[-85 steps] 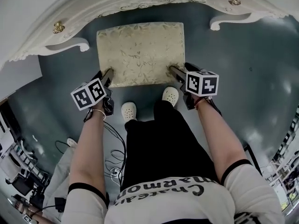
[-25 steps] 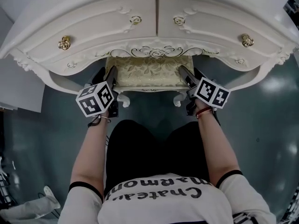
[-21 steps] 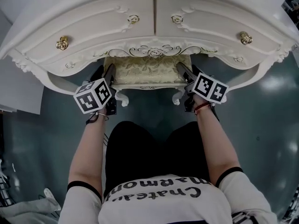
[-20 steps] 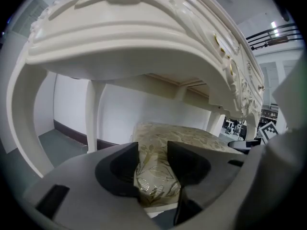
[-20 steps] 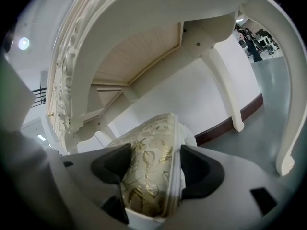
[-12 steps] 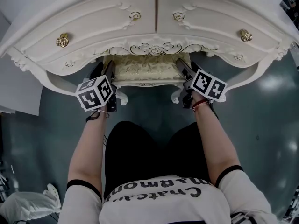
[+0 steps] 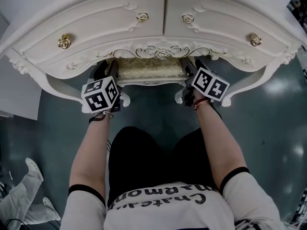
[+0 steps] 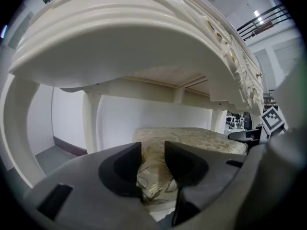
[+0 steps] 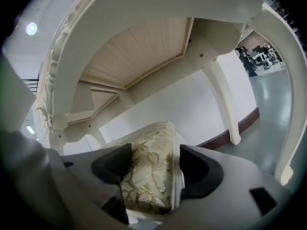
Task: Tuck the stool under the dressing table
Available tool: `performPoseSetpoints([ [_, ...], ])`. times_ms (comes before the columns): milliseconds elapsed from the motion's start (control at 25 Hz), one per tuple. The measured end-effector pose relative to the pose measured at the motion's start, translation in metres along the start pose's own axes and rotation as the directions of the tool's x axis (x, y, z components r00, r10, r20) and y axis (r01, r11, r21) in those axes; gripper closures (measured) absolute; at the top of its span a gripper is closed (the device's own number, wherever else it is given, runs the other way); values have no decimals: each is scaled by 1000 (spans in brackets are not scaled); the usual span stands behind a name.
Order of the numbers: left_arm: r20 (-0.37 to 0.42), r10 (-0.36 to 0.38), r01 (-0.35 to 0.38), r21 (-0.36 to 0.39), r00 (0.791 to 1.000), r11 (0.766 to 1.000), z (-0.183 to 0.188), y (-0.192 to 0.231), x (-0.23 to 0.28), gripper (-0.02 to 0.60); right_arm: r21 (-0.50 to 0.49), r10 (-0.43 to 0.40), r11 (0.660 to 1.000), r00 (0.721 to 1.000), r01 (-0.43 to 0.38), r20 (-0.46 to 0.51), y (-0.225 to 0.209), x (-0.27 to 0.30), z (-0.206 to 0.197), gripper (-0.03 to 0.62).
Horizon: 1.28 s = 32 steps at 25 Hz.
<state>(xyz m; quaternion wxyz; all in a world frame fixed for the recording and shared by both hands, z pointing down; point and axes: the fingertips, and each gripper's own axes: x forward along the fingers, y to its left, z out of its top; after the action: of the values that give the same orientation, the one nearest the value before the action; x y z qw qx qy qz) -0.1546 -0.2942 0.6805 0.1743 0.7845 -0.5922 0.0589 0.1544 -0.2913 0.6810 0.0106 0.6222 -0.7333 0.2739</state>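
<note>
The stool (image 7: 151,67) has a gold-patterned cushion and white curved legs (image 7: 125,99). It stands mostly beneath the white dressing table (image 7: 163,23), with only a front strip of cushion showing. My left gripper (image 7: 109,70) holds the cushion's front left corner (image 8: 201,140). In the left gripper view its jaws (image 8: 152,150) are closing and pinch the fabric. My right gripper (image 7: 189,67) clamps the cushion's front right corner (image 9: 144,186); in the right gripper view (image 9: 156,152) the cushion and its white edge fill the gap between the jaws.
The table's carved apron hangs just above both grippers. Its legs stand at either side (image 8: 91,123) (image 9: 225,104), with a white wall behind. The person's black-trousered legs are close behind the stool. A pale bundle (image 7: 24,195) lies on the grey floor at lower left.
Both grippers have moved forward with the stool, which has slid further under the table. Less of the cushion shows than a second ago.
</note>
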Motion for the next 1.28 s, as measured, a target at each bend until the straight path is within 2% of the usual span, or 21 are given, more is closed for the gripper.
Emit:
performPoseSetpoints([
  [360,30,45,-46,21,999,999,3,0,5,420,-12,3,1000,1000,-3,8,-3,12,7,258],
  [600,113,98,-107,72,989,992,6,-2,-2,423,-7,1,1000,999,-1,51,-3,7,8,258],
  [680,111,82,-89,59,990,994,6,-6,-9,423,10,19,1000,999,-20,48,-2,7,5,258],
  [760,97,24,-28,41,995,999,6,-16,-22,430,18,36,999,998,-37,45,-1,6,4,258],
  [840,67,-31,27,59,997,998,4,-28,-34,448,14,33,999,998,-34,59,0,4,8,260],
  [960,-17,-105,106,74,994,992,-2,-52,-45,529,37,3,999,998,-5,55,0,-1,14,258],
  [1000,-60,-153,156,55,986,986,-6,-64,-49,532,33,-11,999,999,10,34,-1,-6,14,258],
  [1120,-189,-292,294,-17,937,956,-16,-99,-67,538,43,-71,996,996,73,-50,-6,-26,3,260],
  [1200,-236,-308,303,-58,922,951,-10,-106,-76,548,64,-104,992,988,112,-112,-5,-41,-3,260],
  [1280,-259,-274,254,-110,926,961,1,-106,-84,552,63,-127,988,977,140,-171,2,-57,-6,260],
])
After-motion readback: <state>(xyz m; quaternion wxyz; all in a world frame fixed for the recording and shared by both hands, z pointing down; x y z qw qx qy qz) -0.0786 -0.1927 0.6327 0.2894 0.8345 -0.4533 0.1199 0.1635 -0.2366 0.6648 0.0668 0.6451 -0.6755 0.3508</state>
